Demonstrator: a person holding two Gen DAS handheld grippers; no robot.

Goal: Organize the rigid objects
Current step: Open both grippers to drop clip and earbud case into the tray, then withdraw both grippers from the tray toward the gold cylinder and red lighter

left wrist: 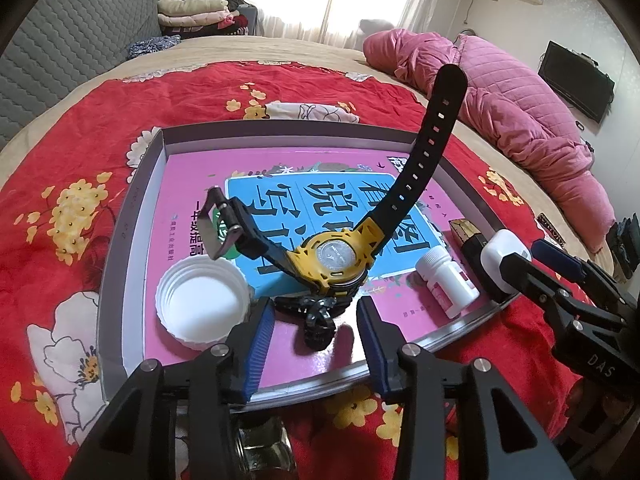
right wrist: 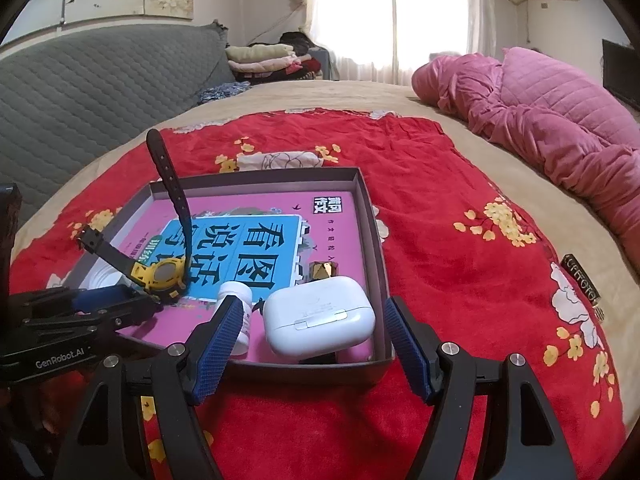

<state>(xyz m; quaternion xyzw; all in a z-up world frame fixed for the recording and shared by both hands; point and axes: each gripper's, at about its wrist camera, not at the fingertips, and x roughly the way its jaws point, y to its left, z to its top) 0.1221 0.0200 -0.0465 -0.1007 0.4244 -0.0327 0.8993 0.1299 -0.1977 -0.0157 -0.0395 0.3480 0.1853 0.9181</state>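
Observation:
A grey tray (left wrist: 120,256) on the red bedspread holds a pink book (left wrist: 192,184). A yellow and black watch (left wrist: 332,258) rests on the book with one strap sticking up. My left gripper (left wrist: 318,320) is open at the tray's near edge, with the watch's lower part and a dark metallic piece (left wrist: 316,320) between its blue pads, which do not press on them. A white cap (left wrist: 202,304) lies to its left. In the right wrist view my right gripper (right wrist: 316,320) is open around a white earbud case (right wrist: 320,316), with gaps on both sides. A white pill bottle (right wrist: 236,300) stands beside it.
A small gold box (right wrist: 325,270) sits behind the case. A pink quilt (right wrist: 540,120) lies bunched at the right, a grey headboard (right wrist: 100,76) at the left. A dark tag (right wrist: 580,282) lies on the bedspread right of the tray. A glass jar (left wrist: 264,456) sits under the left gripper.

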